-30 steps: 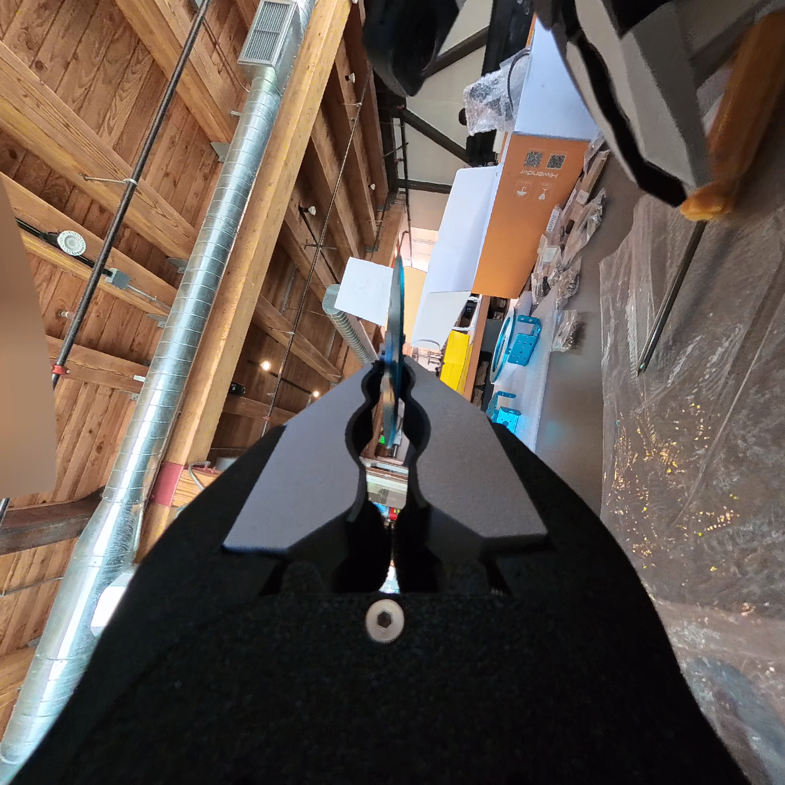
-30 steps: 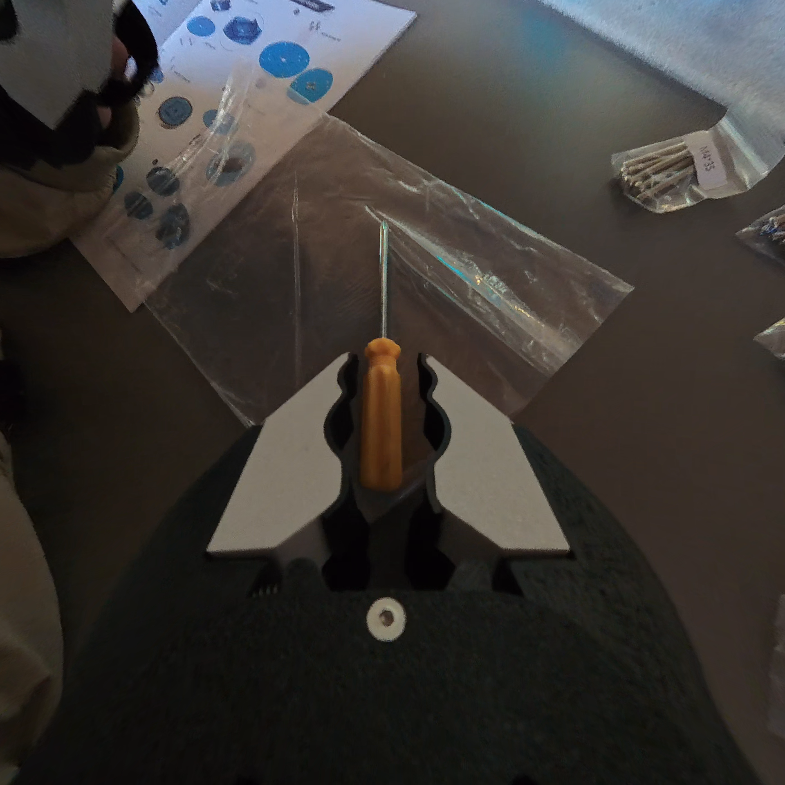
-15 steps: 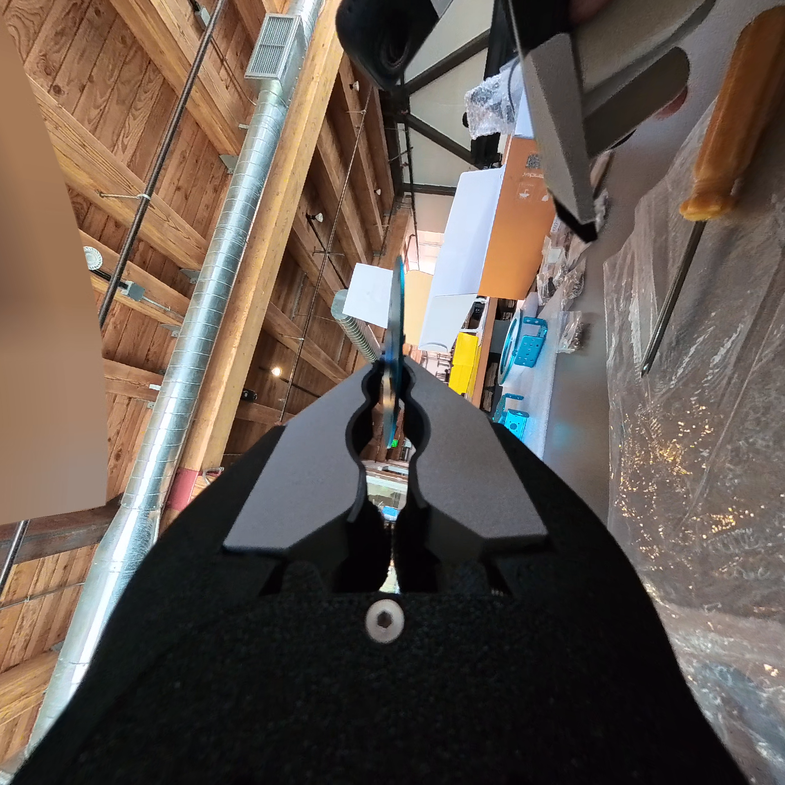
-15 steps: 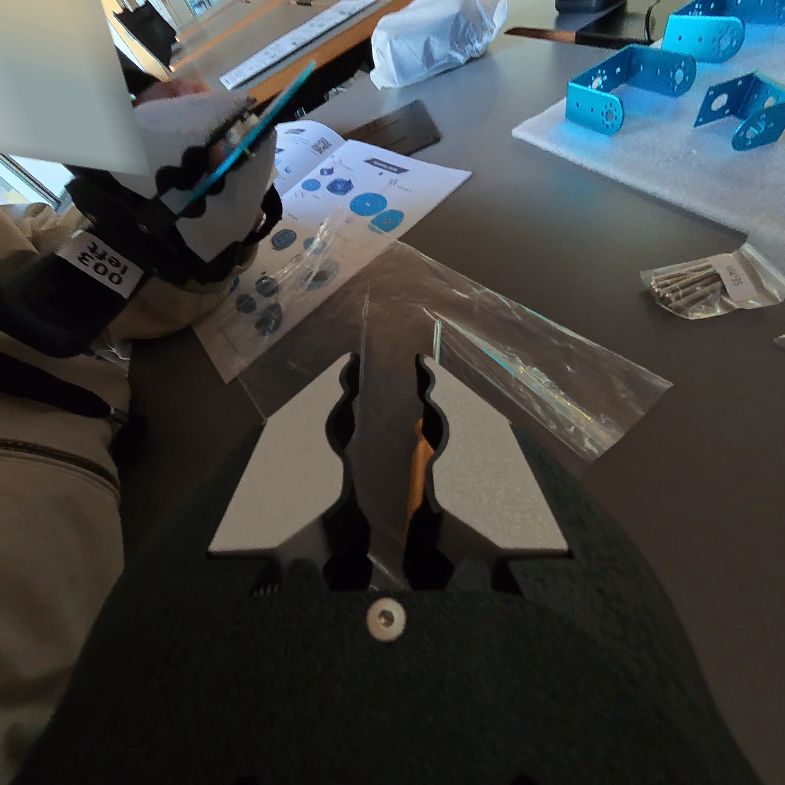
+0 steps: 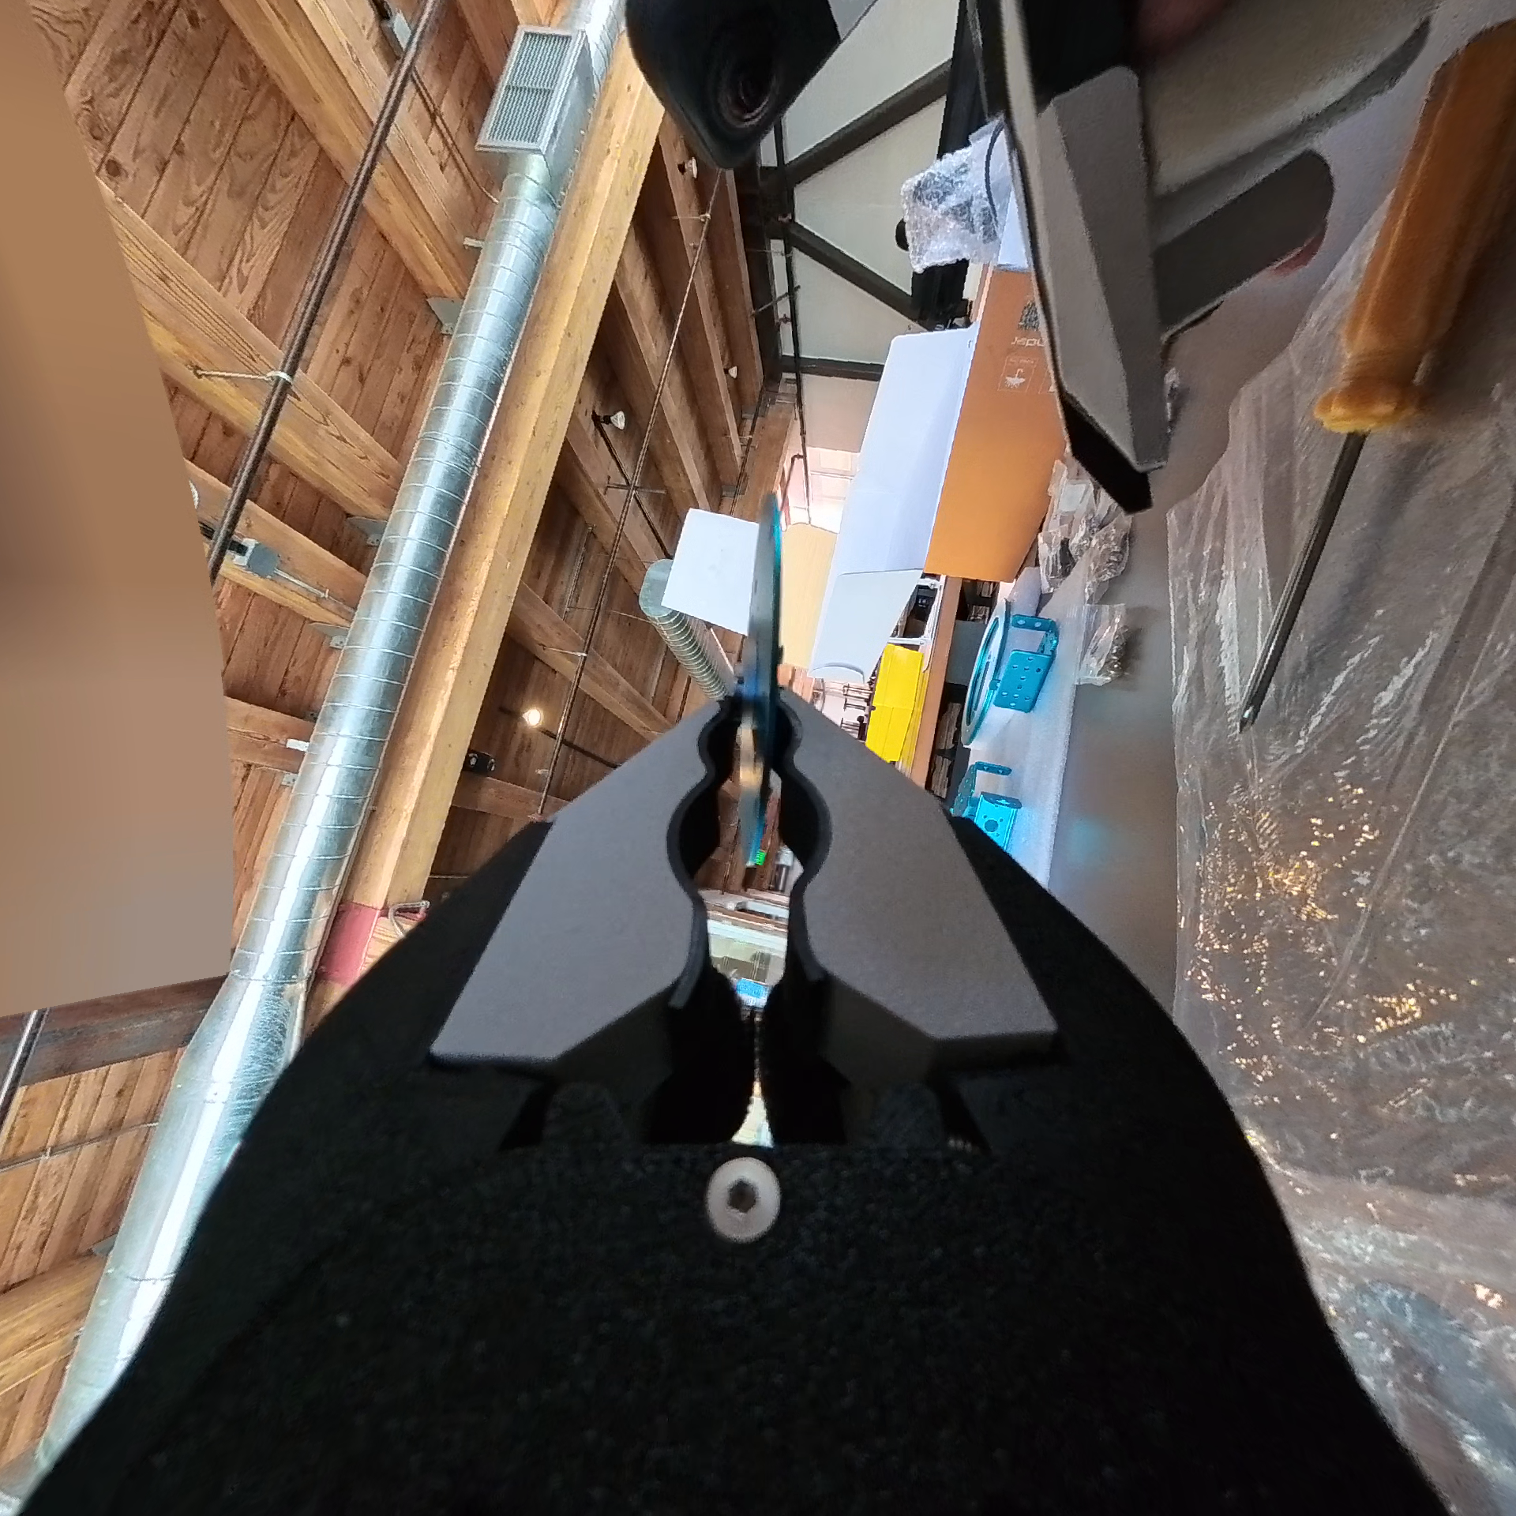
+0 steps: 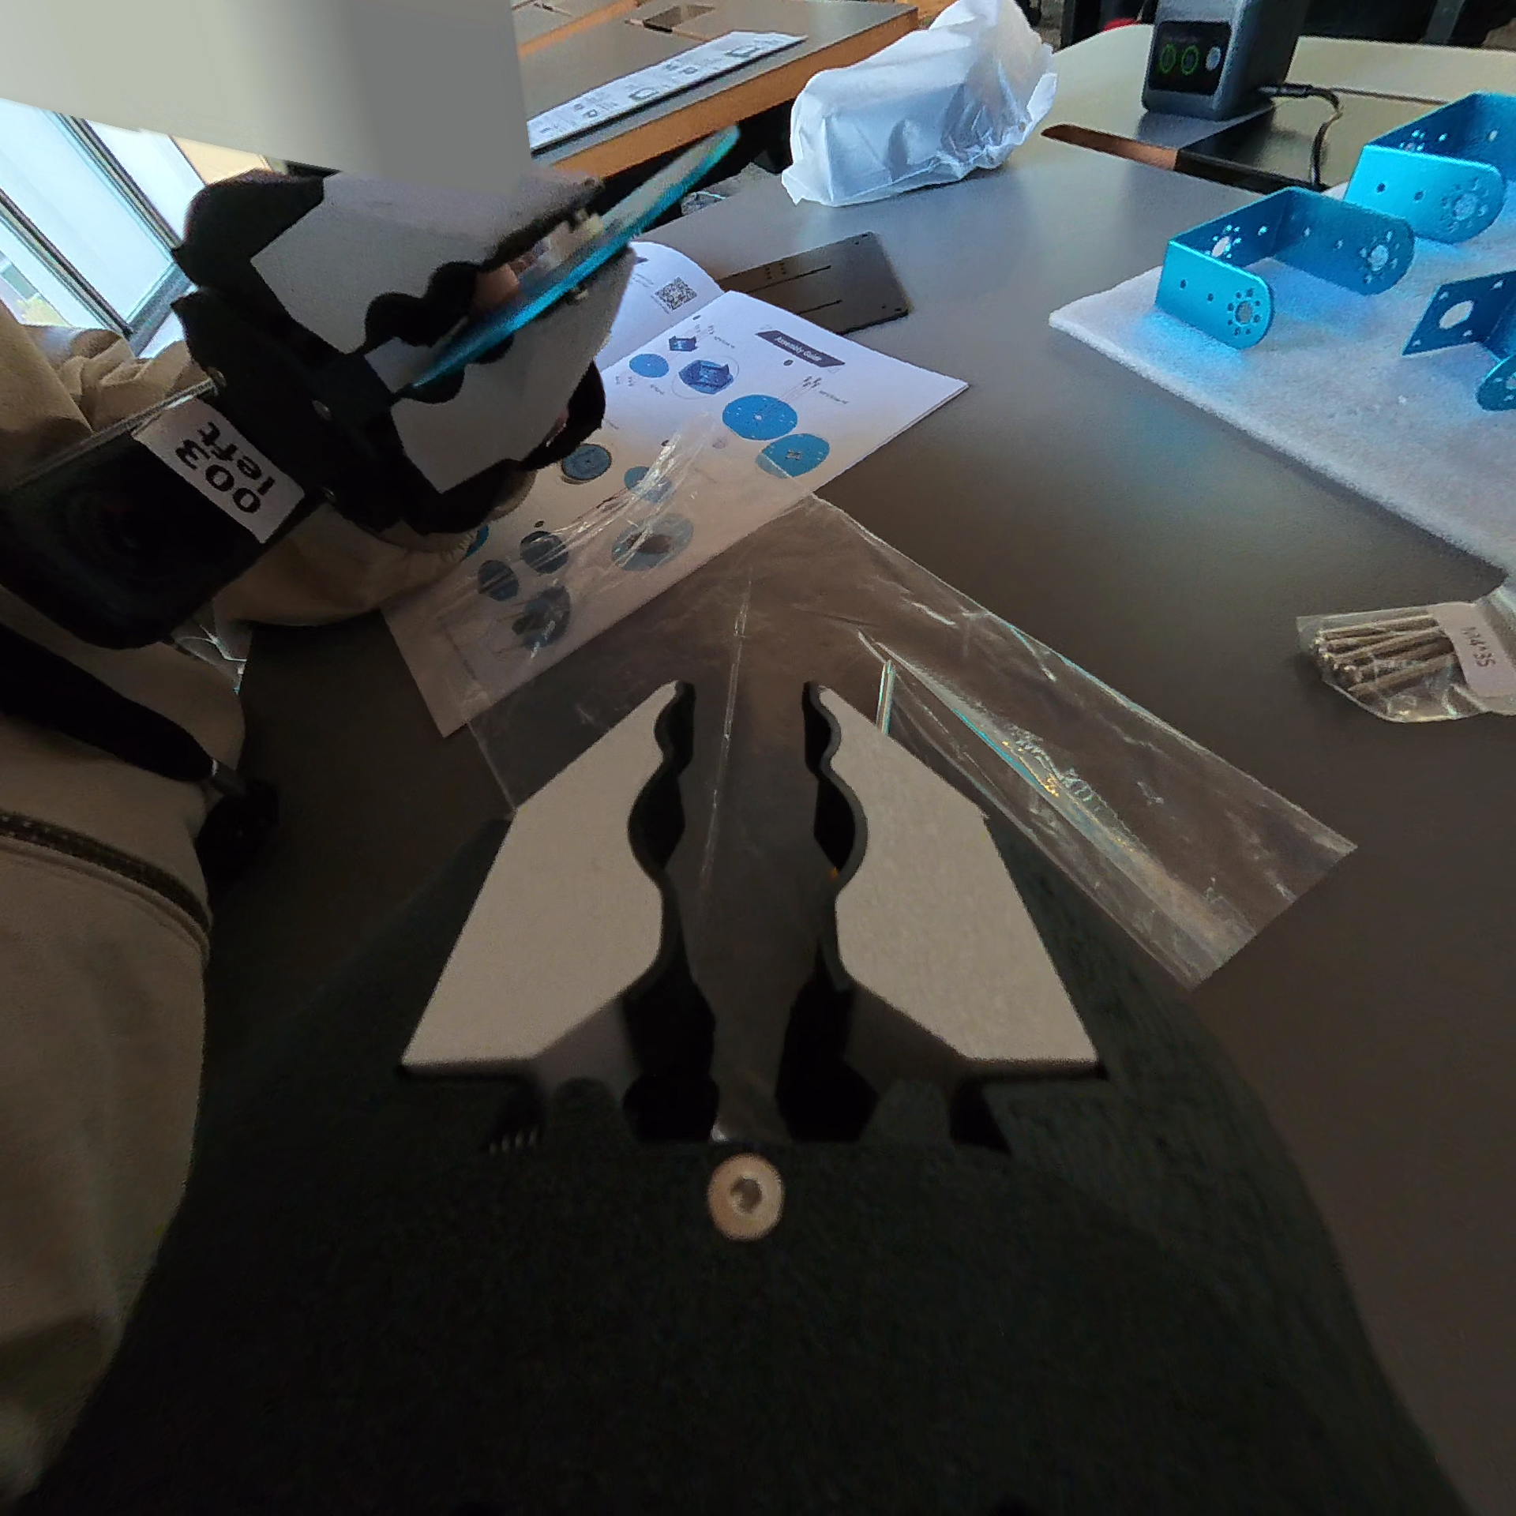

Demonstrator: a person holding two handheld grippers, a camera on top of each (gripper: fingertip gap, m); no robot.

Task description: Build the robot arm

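Fingers [image 5: 607, 886] of the left gripper [image 5: 759, 722] are clamped on a thin blue disc [image 5: 767, 623], held edge-on against a timber ceiling [image 5: 271, 344] and silver duct [image 5: 394, 566]; an orange-handled screwdriver [image 5: 1411, 279] is seen on a plastic bag [image 5: 1345, 820]; right gripper [image 6: 742, 697] fingers [image 6: 566, 886] are parted and empty over that bag [image 6: 1025, 722] on the dark surface [image 6: 1066, 492]; a booklet [image 6: 738, 426], blue brackets [image 6: 1288, 262] and bagged screws [image 6: 1394, 656] lie beyond.

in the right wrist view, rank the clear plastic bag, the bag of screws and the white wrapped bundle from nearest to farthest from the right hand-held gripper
1. Clear plastic bag: on the table right under the right hand-held gripper.
2. Bag of screws: farther off, at the right edge.
3. White wrapped bundle: farthest, at the table's far side, top centre.
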